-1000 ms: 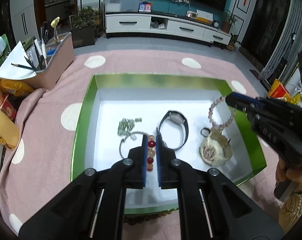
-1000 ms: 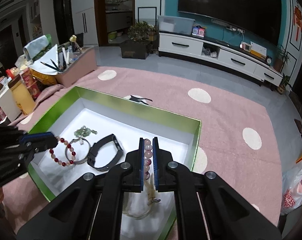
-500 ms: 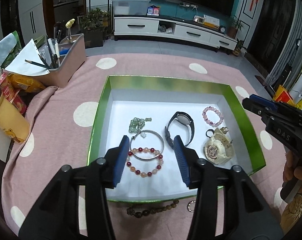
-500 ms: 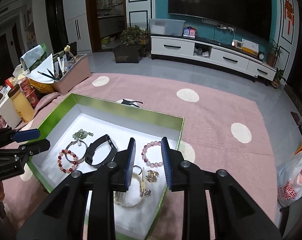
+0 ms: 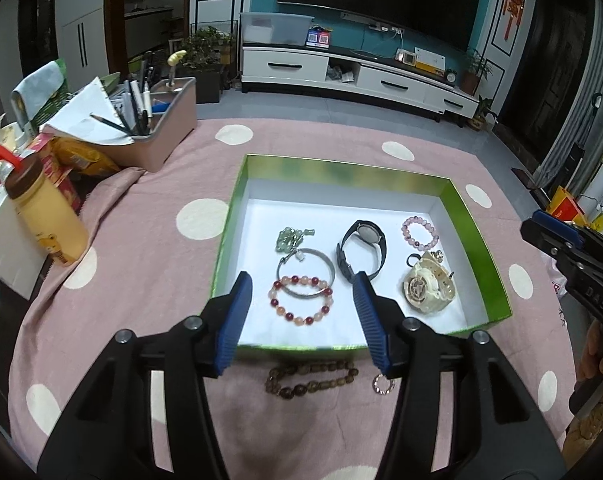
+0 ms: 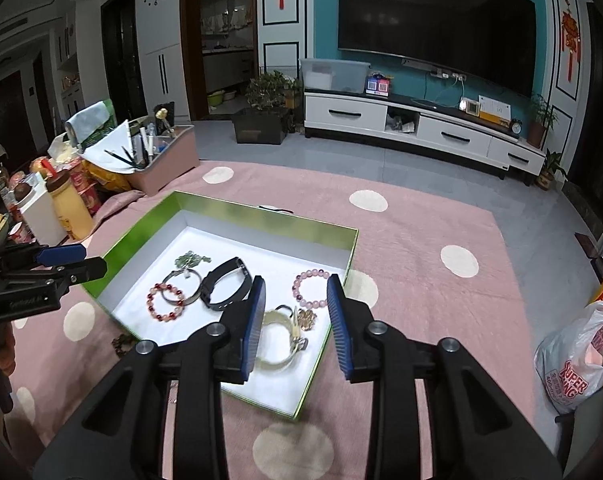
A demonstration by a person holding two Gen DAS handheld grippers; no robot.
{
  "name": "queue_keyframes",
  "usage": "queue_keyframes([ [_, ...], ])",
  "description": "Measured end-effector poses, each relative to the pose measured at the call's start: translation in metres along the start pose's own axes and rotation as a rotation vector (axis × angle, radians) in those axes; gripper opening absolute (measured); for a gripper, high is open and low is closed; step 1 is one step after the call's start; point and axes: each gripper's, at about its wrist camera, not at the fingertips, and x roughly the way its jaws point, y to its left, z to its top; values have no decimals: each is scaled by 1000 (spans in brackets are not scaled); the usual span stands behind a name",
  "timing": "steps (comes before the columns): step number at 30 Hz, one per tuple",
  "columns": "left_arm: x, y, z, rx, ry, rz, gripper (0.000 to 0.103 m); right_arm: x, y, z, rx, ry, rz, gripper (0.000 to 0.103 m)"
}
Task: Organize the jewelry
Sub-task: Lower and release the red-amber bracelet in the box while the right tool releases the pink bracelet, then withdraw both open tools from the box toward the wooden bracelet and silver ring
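The red-and-orange bead bracelet [image 5: 300,298] now lies in the green box [image 5: 477,240], just ahead of your left claw [image 5: 303,306], whose jaws are opening with nothing between them. The pink bracelet [image 6: 310,288], released too, rests beyond your empty, opening right claw [image 6: 296,320]. Brown beads [image 5: 311,376] wait outside, below the left claw.

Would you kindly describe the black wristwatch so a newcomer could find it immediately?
Look inside the green-walled box on the pink spotted cloth. The black wristwatch lies near the white floor's middle, between the silver bangle and the pink bead bracelet; it alone has a dark strap.
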Motion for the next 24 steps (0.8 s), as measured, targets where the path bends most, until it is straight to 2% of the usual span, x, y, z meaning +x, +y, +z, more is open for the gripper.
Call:
queue_keyframes([
  [7, -14, 7, -19, -3, -5, 25, 56, -27, 16, -17, -13, -24, 45, 32],
  [14, -17, 11, -44, -11, 24, 25, 57, -42, 35, -36, -40, -18, 81, 32],
  [16, -16, 10, -49, -11, 29, 27, 61, -44, 39, -42, -46, -11, 90, 32],
  [19, -17, 9, -57, -8, 32, 31, 66, -45, 44, -52, -50, -1, 96, 42],
  [24, -22, 3, -67, 0, 28, 46, 76, -44, 52, -69, -51, 31, 112, 43],
])
